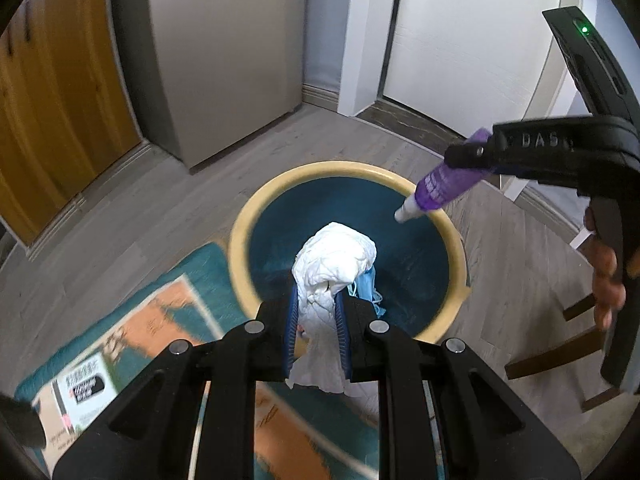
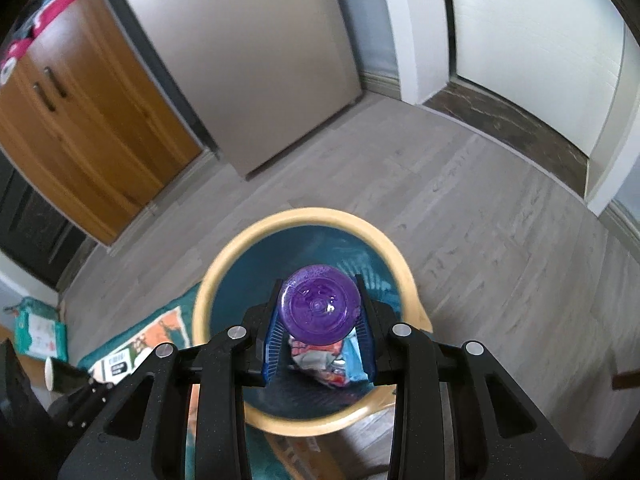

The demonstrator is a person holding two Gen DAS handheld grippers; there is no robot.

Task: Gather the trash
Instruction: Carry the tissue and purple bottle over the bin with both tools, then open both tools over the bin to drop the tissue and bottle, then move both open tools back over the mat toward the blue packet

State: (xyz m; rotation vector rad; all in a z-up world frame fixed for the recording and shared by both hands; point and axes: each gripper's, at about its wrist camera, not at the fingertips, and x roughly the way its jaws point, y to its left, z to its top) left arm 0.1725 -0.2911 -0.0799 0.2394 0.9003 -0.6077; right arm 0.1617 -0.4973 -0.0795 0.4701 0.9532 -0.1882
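A round bin (image 1: 240,236) with a cream rim and dark teal inside stands on the floor; it also shows in the right wrist view (image 2: 208,280). My left gripper (image 1: 318,308) is shut on a crumpled white tissue (image 1: 336,256) and holds it over the bin; a blue face mask (image 1: 366,284) shows just behind the tissue. My right gripper (image 2: 320,300) is shut on a purple bottle (image 2: 318,306) and holds it over the bin, white cap down (image 1: 436,186). Colourful wrappers (image 2: 324,364) lie in the bin bottom.
A teal and orange rug (image 1: 160,320) with a card on it lies left of the bin. A grey cabinet (image 1: 224,52), a wooden wardrobe (image 1: 52,92) and a white door (image 1: 472,40) stand behind. Dark wooden chair legs (image 1: 560,356) are on the right.
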